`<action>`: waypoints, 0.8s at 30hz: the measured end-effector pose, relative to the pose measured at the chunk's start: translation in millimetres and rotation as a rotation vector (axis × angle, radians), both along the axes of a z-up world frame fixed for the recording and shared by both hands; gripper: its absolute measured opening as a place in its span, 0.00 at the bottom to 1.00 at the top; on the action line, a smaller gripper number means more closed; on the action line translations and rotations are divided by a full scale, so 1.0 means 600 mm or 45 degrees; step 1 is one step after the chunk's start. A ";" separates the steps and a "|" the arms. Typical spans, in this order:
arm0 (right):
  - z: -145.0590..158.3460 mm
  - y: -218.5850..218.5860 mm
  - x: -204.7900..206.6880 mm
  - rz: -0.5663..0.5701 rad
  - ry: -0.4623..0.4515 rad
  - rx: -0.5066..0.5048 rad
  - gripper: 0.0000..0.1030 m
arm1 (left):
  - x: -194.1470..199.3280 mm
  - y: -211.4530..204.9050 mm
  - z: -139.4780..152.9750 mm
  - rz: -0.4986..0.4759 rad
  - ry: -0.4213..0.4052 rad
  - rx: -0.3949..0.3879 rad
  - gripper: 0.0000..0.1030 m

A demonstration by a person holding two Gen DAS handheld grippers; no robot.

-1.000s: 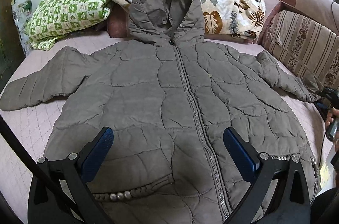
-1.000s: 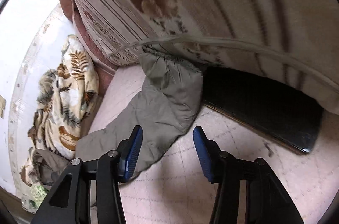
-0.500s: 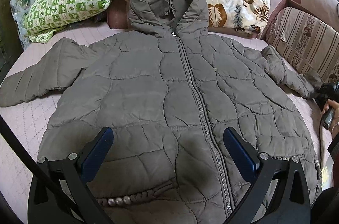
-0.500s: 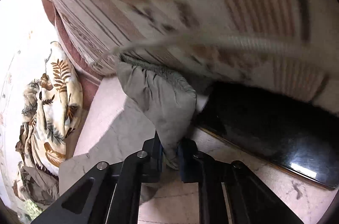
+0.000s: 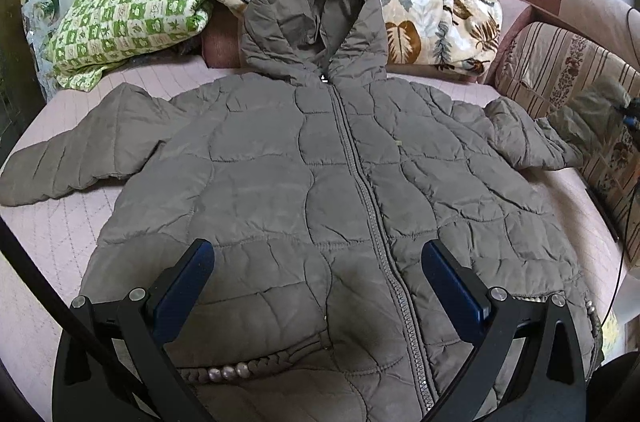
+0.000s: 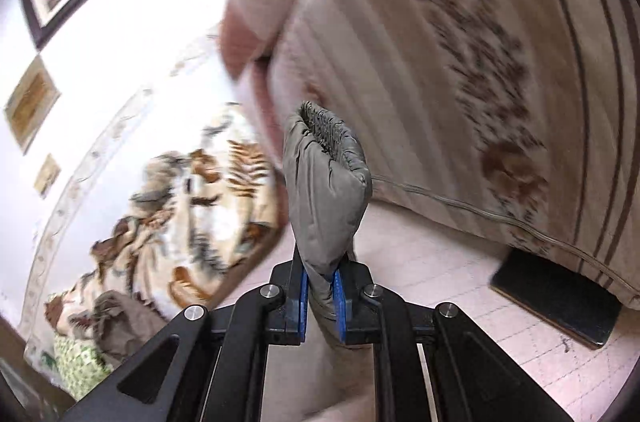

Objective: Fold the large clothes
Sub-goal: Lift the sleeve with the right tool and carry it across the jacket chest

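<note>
Jacket: a grey-brown quilted hooded puffer jacket (image 5: 320, 190) lies front-up and zipped on the pink quilted bed cover (image 5: 52, 230), spread flat so that it can be folded; its hood (image 5: 312, 22) leans on the bedding behind it.
Left sleeve of the view: the far sleeve (image 5: 68, 158) lies stretched out flat on the bed, not yet folded in.
Right tongs: the right tongs (image 6: 320, 296) are pinched nearly shut on the other sleeve just below its elasticated cuff (image 6: 328, 166), which stands up clear of the bed; gripping near the end likely gives control of the whole sleeve.
Left tongs: the left tongs (image 5: 316, 286) stand wide open above the hem, holding nothing, with the zip (image 5: 372, 206) running between the blue pads (image 5: 184, 286); probably waiting for their turn.
Step in hand: by my reading, carrying the lifted sleeve across the chest.
Surroundings: a striped cushion (image 6: 460, 62) and a dark flat slab (image 6: 560, 302) lie close beside the raised cuff, so the sleeve has to rise before it swings inward.
Clutter: a leaf-print blanket (image 5: 432, 14) and a green checked pillow (image 5: 128, 18) sit behind the hood.
</note>
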State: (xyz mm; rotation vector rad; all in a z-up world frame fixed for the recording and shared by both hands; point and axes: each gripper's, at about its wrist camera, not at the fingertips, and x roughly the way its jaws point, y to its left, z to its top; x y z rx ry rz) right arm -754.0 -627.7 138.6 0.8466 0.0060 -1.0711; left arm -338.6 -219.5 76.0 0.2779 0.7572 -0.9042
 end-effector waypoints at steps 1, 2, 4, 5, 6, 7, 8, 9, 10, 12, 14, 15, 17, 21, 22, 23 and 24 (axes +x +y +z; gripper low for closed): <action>0.014 0.009 0.008 0.019 0.001 -0.017 0.11 | -0.001 0.003 0.003 0.000 -0.003 -0.008 1.00; 0.024 0.019 0.015 0.034 0.000 -0.032 0.11 | -0.002 0.004 0.005 -0.001 -0.004 -0.013 1.00; 0.049 0.038 0.033 0.071 -0.015 -0.060 0.11 | -0.003 0.008 0.008 -0.002 -0.014 -0.024 1.00; 0.064 0.051 0.045 0.101 -0.022 -0.076 0.11 | -0.004 0.011 0.009 -0.001 -0.025 -0.026 1.00; 0.075 0.059 0.056 0.120 -0.024 -0.091 0.11 | -0.004 0.013 0.010 0.001 -0.035 -0.028 1.00; 0.086 0.068 0.066 0.140 -0.026 -0.106 0.11 | -0.003 0.015 0.011 0.003 -0.040 -0.030 1.00; 0.097 0.080 0.079 0.166 -0.026 -0.120 0.11 | -0.002 0.016 0.010 0.006 -0.042 -0.030 1.00; 0.109 0.094 0.094 0.198 -0.022 -0.136 0.11 | 0.000 0.018 0.010 0.012 -0.037 -0.032 1.00; 0.117 0.103 0.109 0.221 -0.019 -0.151 0.11 | 0.002 0.020 0.010 0.017 -0.026 -0.037 1.00; 0.136 0.132 0.141 0.281 -0.014 -0.187 0.11 | 0.005 0.026 0.012 0.024 -0.012 -0.049 1.00; 0.147 0.151 0.179 0.342 -0.010 -0.212 0.11 | 0.006 0.032 0.014 0.030 -0.023 -0.055 1.00; 0.152 0.163 0.199 0.376 -0.004 -0.227 0.11 | 0.006 0.034 0.015 0.031 -0.028 -0.056 1.00; 0.162 0.186 0.235 0.437 0.016 -0.256 0.11 | 0.008 0.040 0.017 0.037 -0.038 -0.060 1.00; 0.163 0.220 0.286 0.526 0.036 -0.281 0.11 | 0.015 0.051 0.018 0.047 -0.022 -0.070 1.00; 0.162 0.229 0.302 0.548 0.041 -0.284 0.11 | 0.016 0.053 0.018 0.048 -0.019 -0.071 1.00; 0.162 0.230 0.315 0.559 0.046 -0.285 0.11 | 0.017 0.055 0.019 0.048 -0.018 -0.072 1.00; 0.159 0.238 0.333 0.583 0.055 -0.284 0.11 | 0.019 0.058 0.019 0.050 -0.017 -0.075 1.00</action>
